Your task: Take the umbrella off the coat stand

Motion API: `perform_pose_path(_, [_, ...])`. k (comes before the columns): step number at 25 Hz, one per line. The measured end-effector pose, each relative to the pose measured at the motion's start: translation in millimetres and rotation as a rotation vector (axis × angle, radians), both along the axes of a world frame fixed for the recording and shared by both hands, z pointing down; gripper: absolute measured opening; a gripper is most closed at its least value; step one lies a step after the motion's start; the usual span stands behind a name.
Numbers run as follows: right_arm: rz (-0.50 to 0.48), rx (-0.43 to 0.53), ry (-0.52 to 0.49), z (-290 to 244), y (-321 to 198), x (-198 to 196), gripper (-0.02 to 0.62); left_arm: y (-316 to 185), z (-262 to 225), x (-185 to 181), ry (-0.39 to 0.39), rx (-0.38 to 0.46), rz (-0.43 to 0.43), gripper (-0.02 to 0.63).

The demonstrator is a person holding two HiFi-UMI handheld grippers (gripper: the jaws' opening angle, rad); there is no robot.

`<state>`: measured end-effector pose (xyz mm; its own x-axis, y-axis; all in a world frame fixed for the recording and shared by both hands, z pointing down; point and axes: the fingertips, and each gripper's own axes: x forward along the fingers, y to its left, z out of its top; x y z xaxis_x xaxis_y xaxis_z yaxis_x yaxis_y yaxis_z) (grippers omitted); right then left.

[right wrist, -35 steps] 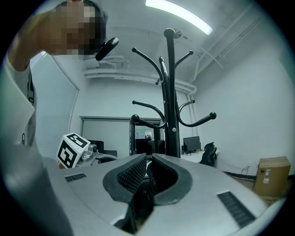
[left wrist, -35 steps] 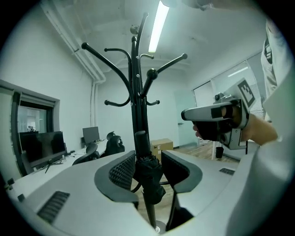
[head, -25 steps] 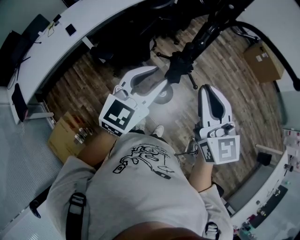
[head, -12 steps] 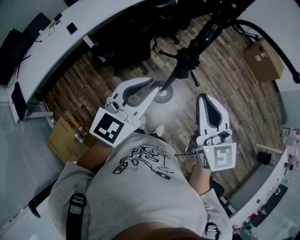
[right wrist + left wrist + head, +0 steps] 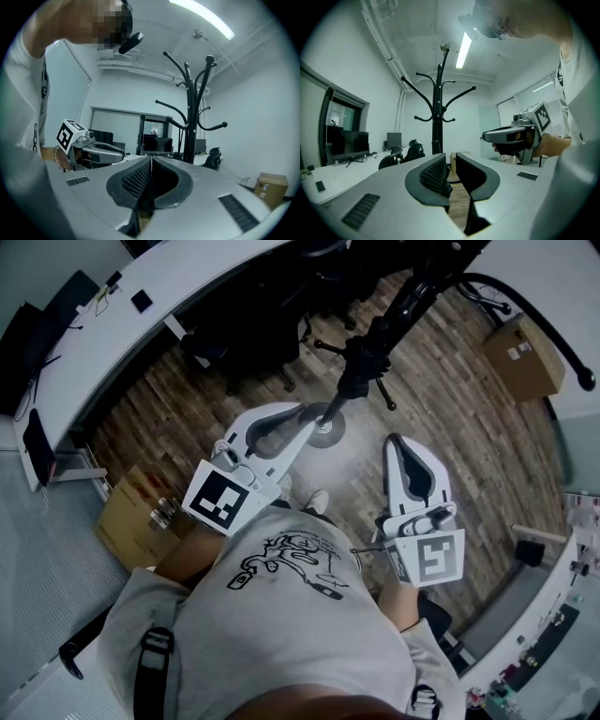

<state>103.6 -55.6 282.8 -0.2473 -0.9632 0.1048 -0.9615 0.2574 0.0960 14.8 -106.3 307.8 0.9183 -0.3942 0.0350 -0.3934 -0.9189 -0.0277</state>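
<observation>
Black coat stand (image 5: 437,122); brown plank floor (image 5: 450,409); white desk (image 5: 141,324); tan cardboard box (image 5: 525,357).

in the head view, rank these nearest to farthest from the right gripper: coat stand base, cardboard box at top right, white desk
From the right gripper:
1. coat stand base, just left of the gripper's tip in the picture.
2. cardboard box, further off toward the upper right.
3. white desk, farthest, curving across the upper left.

Cardboard box (image 5: 521,358) on wood floor (image 5: 450,427), white desk (image 5: 103,338), perhaps office chairs (image 5: 253,334)
</observation>
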Motion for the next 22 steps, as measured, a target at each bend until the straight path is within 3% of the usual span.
perform_pose_path(22, [0.013, -0.005, 0.008, -2.1, -9.3, 13.2, 0.014, -11.2, 3.2, 7.3, -0.024, 0.004, 0.002, 0.086])
